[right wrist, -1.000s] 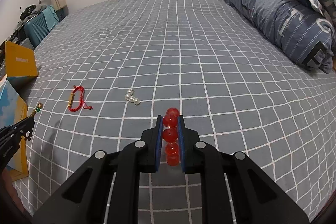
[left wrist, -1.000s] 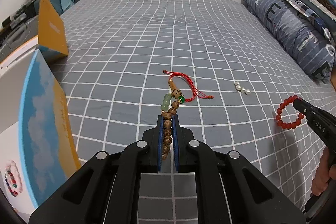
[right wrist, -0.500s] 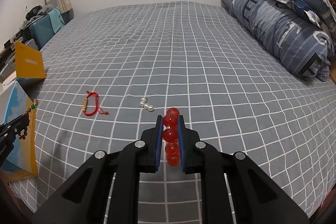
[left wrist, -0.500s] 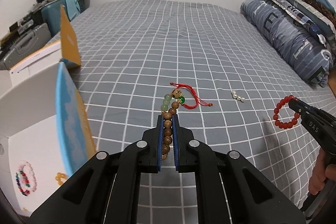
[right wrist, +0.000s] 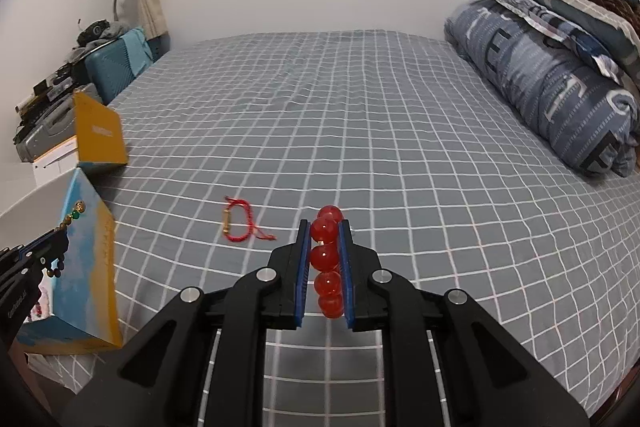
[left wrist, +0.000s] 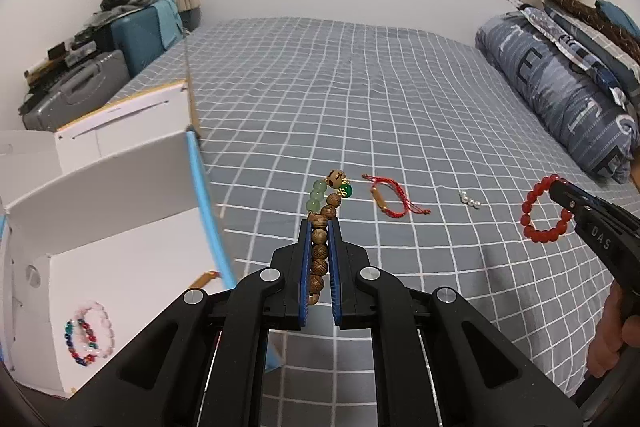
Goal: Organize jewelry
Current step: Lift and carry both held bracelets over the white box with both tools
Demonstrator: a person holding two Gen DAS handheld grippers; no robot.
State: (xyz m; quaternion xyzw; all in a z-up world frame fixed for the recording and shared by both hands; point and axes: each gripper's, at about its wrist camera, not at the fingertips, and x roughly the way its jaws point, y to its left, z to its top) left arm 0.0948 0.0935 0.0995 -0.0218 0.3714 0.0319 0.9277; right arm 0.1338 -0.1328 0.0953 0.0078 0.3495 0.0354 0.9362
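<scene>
Currently the left gripper (left wrist: 320,227) clamps a wooden bead bracelet (left wrist: 319,247); the right gripper (right wrist: 325,227) clamps a red bead bracelet (right wrist: 326,259). An open white box (left wrist: 120,195) lies left of the left gripper, its blue wall edge (left wrist: 208,211) just beside the fingers.

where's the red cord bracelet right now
The red cord bracelet lies on the bedspread, between the held wooden bead bracelet and the pearls.

Wood-bead bracelet (left wrist: 320,251), red bracelet (right wrist: 327,259) held aloft

Grey white-checked bedspread (left wrist: 360,107), red bracelet (right wrist: 327,259)
</scene>
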